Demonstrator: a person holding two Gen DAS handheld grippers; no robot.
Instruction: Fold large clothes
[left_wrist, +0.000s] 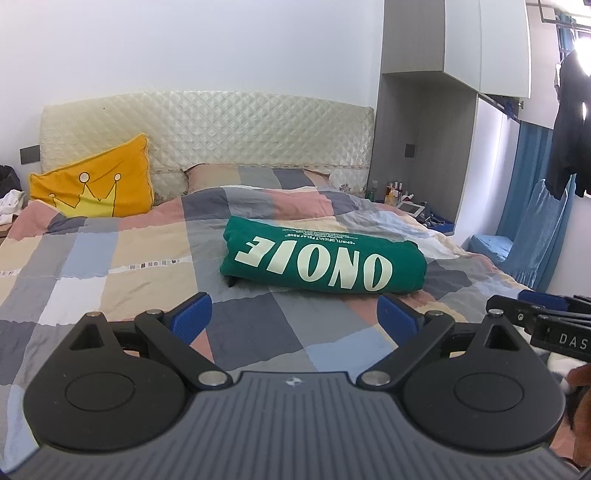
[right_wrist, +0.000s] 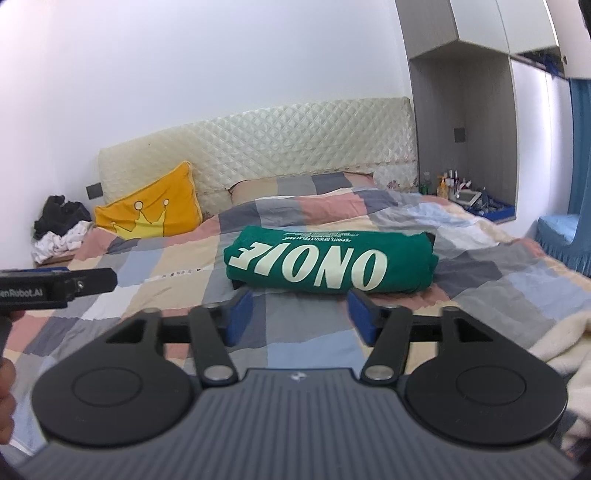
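Observation:
A green garment (left_wrist: 325, 256) with large cream letters lies folded into a thick bundle on the patchwork bed cover (left_wrist: 122, 266); in the right wrist view the green garment (right_wrist: 328, 264) sits just beyond the fingertips. My left gripper (left_wrist: 295, 314) is open, a short way in front of the bundle, with nothing between its blue pads (left_wrist: 194, 314). My right gripper (right_wrist: 300, 312) is open too, its blue pads (right_wrist: 240, 314) apart from the cloth and empty. Each gripper shows at the edge of the other's view.
A yellow crown pillow (left_wrist: 96, 184) leans on the quilted headboard (left_wrist: 207, 129). Bottles and a small screen stand on a ledge (right_wrist: 469, 195) at the right. Dark and white clothes (right_wrist: 62, 225) are piled at the left. A cream blanket (right_wrist: 561, 347) lies near right.

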